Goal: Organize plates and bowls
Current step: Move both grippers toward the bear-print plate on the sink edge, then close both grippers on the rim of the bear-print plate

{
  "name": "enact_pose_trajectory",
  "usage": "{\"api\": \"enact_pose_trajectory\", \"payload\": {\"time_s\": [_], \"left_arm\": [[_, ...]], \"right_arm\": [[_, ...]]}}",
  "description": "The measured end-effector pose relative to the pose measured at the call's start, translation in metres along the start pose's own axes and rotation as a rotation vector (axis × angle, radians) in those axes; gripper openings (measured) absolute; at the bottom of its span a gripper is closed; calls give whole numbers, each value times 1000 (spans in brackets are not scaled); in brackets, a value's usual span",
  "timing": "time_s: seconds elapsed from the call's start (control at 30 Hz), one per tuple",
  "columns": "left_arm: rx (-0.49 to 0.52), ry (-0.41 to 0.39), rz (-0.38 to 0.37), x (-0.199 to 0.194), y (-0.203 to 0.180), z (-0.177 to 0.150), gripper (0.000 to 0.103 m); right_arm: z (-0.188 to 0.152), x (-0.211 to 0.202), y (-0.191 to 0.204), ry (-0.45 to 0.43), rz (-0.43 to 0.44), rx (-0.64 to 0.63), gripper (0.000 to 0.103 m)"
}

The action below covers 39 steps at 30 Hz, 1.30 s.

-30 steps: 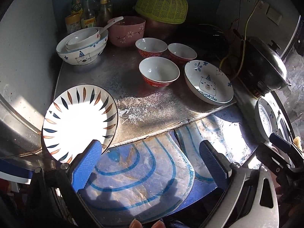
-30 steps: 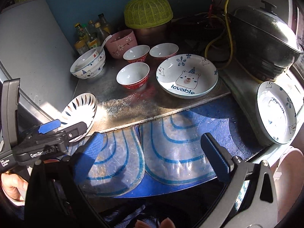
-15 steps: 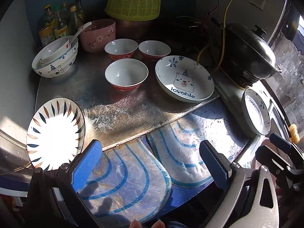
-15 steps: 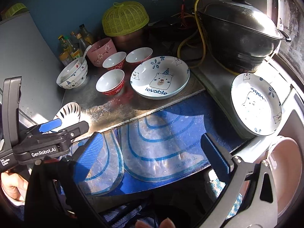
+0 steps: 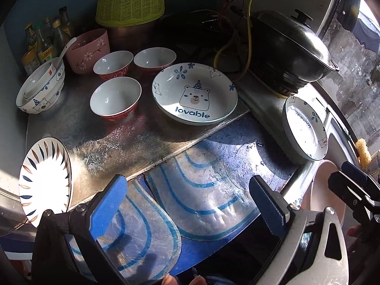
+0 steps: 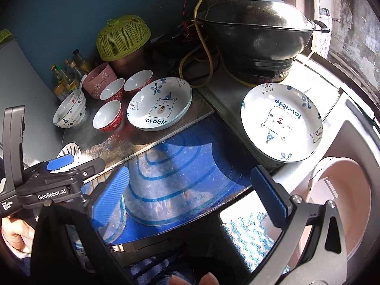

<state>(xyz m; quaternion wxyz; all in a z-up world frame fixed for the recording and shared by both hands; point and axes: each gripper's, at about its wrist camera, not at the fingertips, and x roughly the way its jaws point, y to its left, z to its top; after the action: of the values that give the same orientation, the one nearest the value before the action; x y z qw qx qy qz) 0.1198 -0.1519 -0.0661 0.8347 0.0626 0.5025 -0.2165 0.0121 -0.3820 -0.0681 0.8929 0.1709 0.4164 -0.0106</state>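
A deep bear plate [image 5: 194, 93] [image 6: 159, 104] marked "lovable" lies on the metal counter [image 5: 114, 142]. A second bear plate [image 6: 281, 124] [image 5: 306, 130] rests at the right, beside the pot. Three red-and-white bowls [image 5: 115, 99] [image 6: 108, 115] stand left of the first plate. Blue-and-white bear bowls [image 5: 40, 90] are stacked at the far left, with a pink flowered bowl [image 5: 87, 49] behind. A feather-pattern plate [image 5: 45, 180] overhangs the near left edge. My left gripper [image 5: 187, 201] and right gripper [image 6: 190, 190] are both open and empty, above the blue mat.
A black lidded pot [image 6: 256, 30] with yellow cable [image 6: 206, 47] stands at the back right. A green mesh food cover [image 5: 130, 2] and several bottles [image 5: 45, 40] line the back wall. A pink basin [image 6: 342, 204] sits in the sink at right. Blue mats [image 5: 201, 180] cover the near counter.
Both grippers have swung to the right: the dishes slid leftward in both views, and the right-hand bear plate and pink basin came into fuller view. Both stay open.
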Motion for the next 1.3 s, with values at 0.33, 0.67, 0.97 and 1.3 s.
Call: {"api": "enact_pose_trajectory", "payload": {"time_s": [0.33, 0.67, 0.97, 1.3], "left_arm": [[46, 21, -83, 16, -49, 18, 103], [107, 42, -128, 39, -106, 38, 103], [132, 88, -154, 82, -145, 60, 103], [124, 127, -206, 136, -173, 83, 102]], "right_arm": [[8, -9, -57, -15, -47, 71, 103], [24, -8, -117, -48, -63, 125, 103], [45, 16, -182, -39, -100, 184, 103], [56, 64, -230, -7, -65, 206, 87]]}}
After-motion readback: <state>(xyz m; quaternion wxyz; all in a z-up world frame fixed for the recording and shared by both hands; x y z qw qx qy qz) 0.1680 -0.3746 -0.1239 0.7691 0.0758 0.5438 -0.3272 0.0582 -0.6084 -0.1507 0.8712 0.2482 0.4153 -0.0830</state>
